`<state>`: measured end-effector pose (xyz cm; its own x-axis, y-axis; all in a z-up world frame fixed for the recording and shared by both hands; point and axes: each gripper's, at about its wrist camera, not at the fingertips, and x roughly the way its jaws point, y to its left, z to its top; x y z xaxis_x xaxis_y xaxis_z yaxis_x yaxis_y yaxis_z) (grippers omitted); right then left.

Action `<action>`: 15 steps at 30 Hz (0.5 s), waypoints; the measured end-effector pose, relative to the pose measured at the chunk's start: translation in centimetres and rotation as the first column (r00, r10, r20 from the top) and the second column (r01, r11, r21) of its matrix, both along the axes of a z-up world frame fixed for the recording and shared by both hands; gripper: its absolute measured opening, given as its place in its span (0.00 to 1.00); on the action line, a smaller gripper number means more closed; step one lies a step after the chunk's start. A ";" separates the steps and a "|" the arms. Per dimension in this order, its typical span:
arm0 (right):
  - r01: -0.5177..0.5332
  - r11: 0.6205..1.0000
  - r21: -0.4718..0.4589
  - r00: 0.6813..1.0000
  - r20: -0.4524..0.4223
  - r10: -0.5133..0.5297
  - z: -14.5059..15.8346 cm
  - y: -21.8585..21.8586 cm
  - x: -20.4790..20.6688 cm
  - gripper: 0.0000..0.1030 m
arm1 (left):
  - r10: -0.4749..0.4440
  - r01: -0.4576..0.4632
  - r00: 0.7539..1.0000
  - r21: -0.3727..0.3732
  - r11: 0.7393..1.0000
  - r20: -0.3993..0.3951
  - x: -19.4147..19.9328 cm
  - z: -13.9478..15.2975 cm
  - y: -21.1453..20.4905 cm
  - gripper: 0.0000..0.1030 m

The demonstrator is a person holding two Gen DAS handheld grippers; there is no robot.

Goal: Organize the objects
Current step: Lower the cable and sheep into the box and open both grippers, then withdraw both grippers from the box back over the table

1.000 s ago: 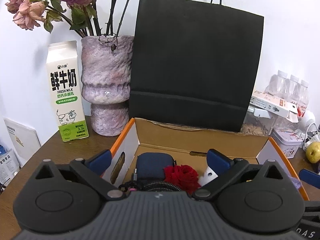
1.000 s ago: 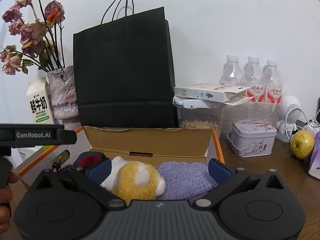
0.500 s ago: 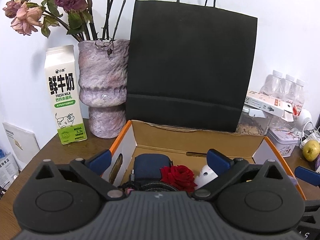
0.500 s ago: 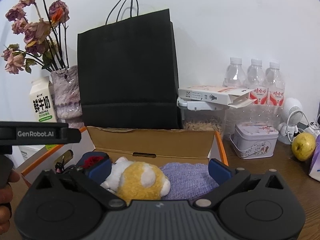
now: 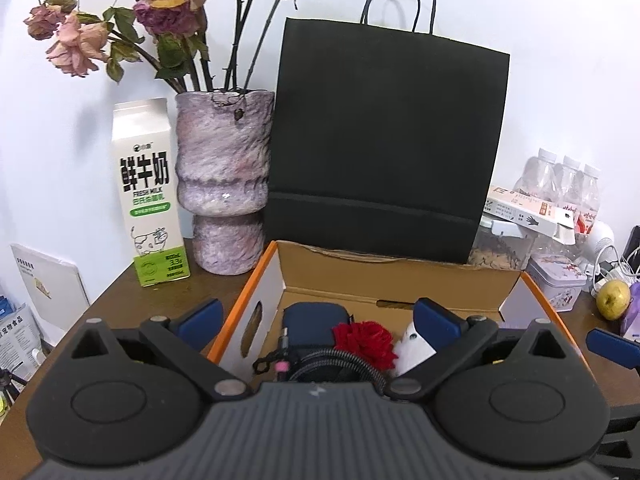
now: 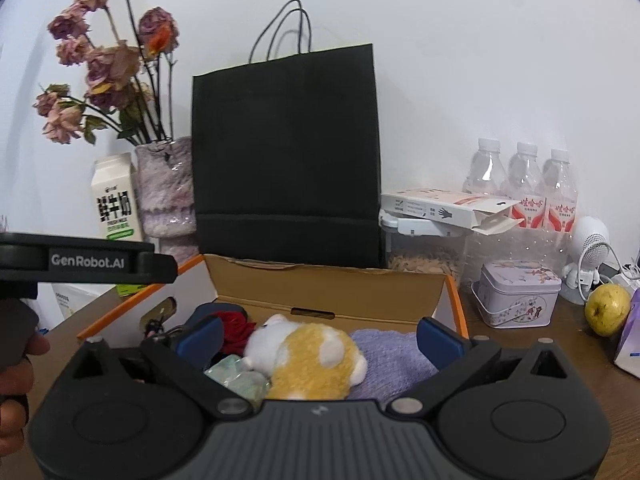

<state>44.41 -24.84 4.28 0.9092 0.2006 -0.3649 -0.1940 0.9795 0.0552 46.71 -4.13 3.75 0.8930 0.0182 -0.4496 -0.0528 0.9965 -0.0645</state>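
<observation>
An open cardboard box with orange edges (image 5: 400, 276) (image 6: 332, 284) sits on the brown table. In it lie a dark blue case (image 5: 308, 322), a red rose (image 5: 366, 338) (image 6: 234, 326), a yellow and white plush toy (image 6: 308, 354), a purple cloth (image 6: 388, 350) and a pale green wrapped item (image 6: 236, 378). My left gripper (image 5: 316, 318) is open and empty, held above the box's left half. My right gripper (image 6: 318, 334) is open and empty, held above the plush toy. The left gripper's body (image 6: 88, 260) shows at the left of the right wrist view.
A black paper bag (image 5: 384, 136) stands behind the box. A purple vase with dried roses (image 5: 222, 184) and a milk carton (image 5: 148, 196) stand at the back left. Water bottles (image 6: 520, 184), a tin (image 6: 518, 296), a clear container, a white fan and a green apple (image 6: 606, 314) crowd the right.
Both grippers have pulled back and risen a little from the box, so more of the bag and flowers shows. Both stay open and empty. The box contents have not moved.
</observation>
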 end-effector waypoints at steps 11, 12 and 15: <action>-0.018 1.000 0.002 1.000 -0.007 0.018 -0.1 0.1 -3.7 1.00 | 0.016 -0.016 0.999 0.002 1.000 -0.027 -4.1 -0.5 1.4 1.00; -0.019 1.000 0.002 1.000 -0.008 0.019 -0.1 0.2 -4.1 1.00 | 0.017 -0.017 0.999 0.002 1.000 -0.029 -4.6 -0.5 1.5 1.00; -0.025 1.000 0.004 1.000 -0.011 0.025 -0.3 0.2 -5.3 1.00 | 0.021 -0.021 0.999 0.004 1.000 -0.035 -5.8 -0.6 1.6 1.00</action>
<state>39.10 -24.66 4.03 0.8996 0.2250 -0.3742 -0.2182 0.9740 0.0610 40.93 -2.48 3.13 0.8761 0.0384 -0.4807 -0.0758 0.9954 -0.0586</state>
